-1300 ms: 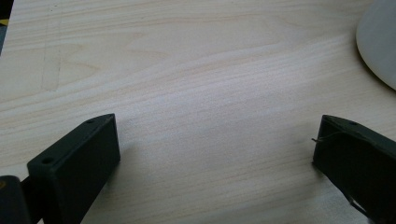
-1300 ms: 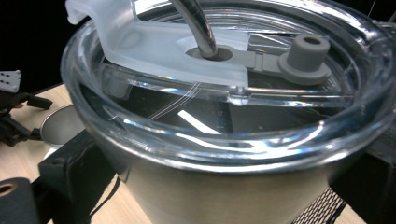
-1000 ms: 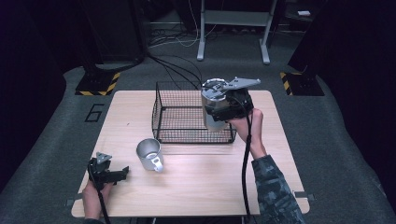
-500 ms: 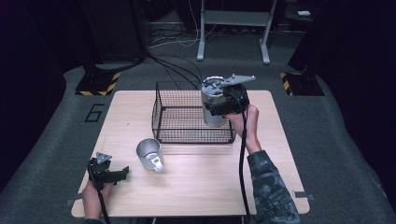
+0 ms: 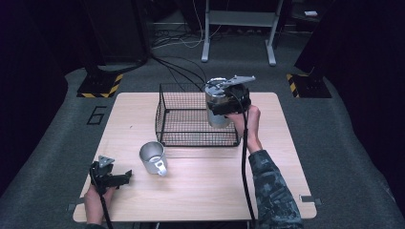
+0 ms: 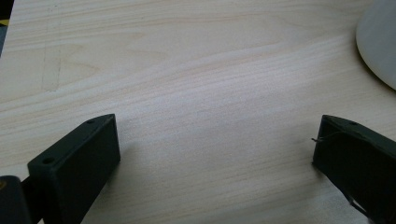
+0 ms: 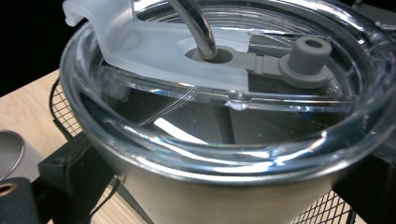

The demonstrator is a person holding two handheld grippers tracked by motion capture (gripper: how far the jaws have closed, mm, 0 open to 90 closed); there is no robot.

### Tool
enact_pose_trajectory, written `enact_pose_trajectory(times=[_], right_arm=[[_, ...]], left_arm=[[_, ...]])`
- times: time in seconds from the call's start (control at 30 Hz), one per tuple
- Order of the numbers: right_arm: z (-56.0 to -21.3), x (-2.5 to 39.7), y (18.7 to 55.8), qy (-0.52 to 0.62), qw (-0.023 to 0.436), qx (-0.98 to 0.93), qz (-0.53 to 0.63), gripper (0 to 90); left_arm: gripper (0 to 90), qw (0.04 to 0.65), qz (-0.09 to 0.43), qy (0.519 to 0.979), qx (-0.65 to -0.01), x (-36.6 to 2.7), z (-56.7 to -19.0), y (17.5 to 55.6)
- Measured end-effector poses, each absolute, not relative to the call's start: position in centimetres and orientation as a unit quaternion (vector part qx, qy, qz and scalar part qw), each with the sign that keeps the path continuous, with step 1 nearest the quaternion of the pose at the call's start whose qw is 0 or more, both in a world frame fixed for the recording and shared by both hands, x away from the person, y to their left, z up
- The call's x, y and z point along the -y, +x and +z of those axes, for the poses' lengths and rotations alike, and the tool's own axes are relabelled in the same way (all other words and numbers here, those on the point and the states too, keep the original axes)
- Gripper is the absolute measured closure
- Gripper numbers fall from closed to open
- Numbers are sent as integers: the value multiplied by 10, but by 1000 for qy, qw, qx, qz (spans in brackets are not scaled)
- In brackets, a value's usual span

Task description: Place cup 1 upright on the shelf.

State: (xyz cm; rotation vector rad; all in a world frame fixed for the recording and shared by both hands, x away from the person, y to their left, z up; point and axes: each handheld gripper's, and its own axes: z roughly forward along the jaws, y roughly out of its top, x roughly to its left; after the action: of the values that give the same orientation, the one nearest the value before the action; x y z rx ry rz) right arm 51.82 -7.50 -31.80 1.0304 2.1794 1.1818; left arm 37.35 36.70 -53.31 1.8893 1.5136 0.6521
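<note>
Tumbler (image 5: 217, 107): steel, clear lid with straw, clenched in right claw (image 5: 228, 102), held over the 3 o'clock end of wire basket (image 5: 184, 119), lower than a second ago.
Mug (image 5: 153, 157): empty, on worktop (image 5: 200, 186), 7 o'clock of basket.
Left claw (image 5: 125, 175): released, resting on worktop, unmoved.

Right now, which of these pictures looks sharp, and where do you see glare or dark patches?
High view: the table is evenly lit, the room around it nearly black. Left gripper view: crisp wood grain, soft shadows beside the black jaws of the left gripper. Right gripper view: bright streaks of glare on the tumbler's clear lid, with black background at the upper left.
</note>
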Motion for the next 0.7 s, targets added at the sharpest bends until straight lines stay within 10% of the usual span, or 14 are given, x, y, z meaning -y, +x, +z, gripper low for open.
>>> enact_pose_trajectory(times=[0.7], right_arm=[[-349, 56, 544, 390, 226, -799, 398, 31]], left_arm=[[5, 312, 248, 716, -573, -367, -533, 374]])
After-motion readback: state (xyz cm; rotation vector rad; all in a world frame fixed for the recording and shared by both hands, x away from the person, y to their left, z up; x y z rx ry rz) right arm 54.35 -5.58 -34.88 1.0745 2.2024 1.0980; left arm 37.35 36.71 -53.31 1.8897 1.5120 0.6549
